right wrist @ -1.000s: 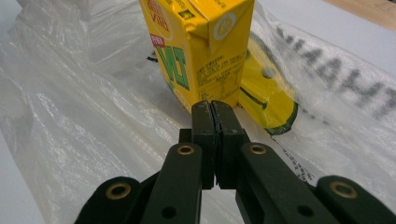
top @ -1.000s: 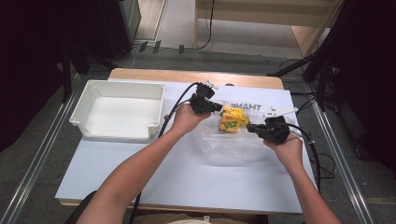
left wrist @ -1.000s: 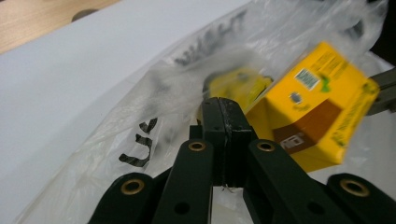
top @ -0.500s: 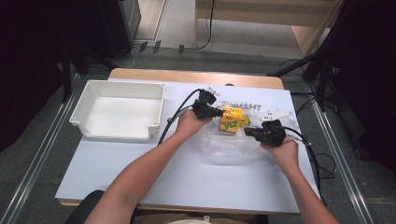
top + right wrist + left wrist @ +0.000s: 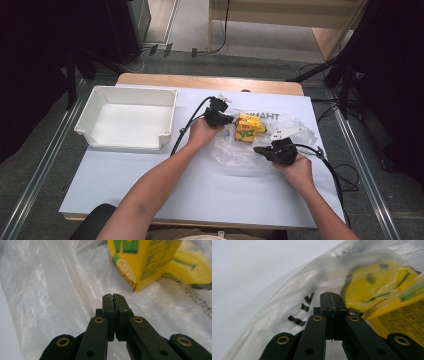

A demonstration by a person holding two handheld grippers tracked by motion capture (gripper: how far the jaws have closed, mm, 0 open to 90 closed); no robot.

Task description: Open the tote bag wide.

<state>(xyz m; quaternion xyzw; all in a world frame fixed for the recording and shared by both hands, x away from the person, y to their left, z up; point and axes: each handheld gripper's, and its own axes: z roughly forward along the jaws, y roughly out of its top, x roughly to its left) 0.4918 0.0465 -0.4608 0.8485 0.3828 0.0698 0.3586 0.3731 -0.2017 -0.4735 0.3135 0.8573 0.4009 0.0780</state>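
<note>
A clear plastic bag (image 5: 234, 153) lies on the white table, with a yellow and green carton (image 5: 247, 128) and another yellow packet inside it. My left gripper (image 5: 231, 120) is at the bag's far left edge, jaws shut on the film. My right gripper (image 5: 258, 149) is at the bag's near right edge, also shut on the film. In the left gripper view the closed left gripper (image 5: 331, 295) pinches the bag (image 5: 287, 305) in front of a yellow packet (image 5: 367, 287). In the right gripper view the closed right gripper (image 5: 113, 297) meets the bag (image 5: 50, 290) just short of the carton (image 5: 142, 260).
An empty white tray (image 5: 125, 94) stands at the table's far left. Black cables trail from both grippers, one toward the tray (image 5: 186, 125) and one along the right edge (image 5: 332, 172). The white table top (image 5: 150, 185) stretches toward the person.
Both hands have sunk toward the table, lowering the bag with its yellow contents. The jaws have stayed shut.
</note>
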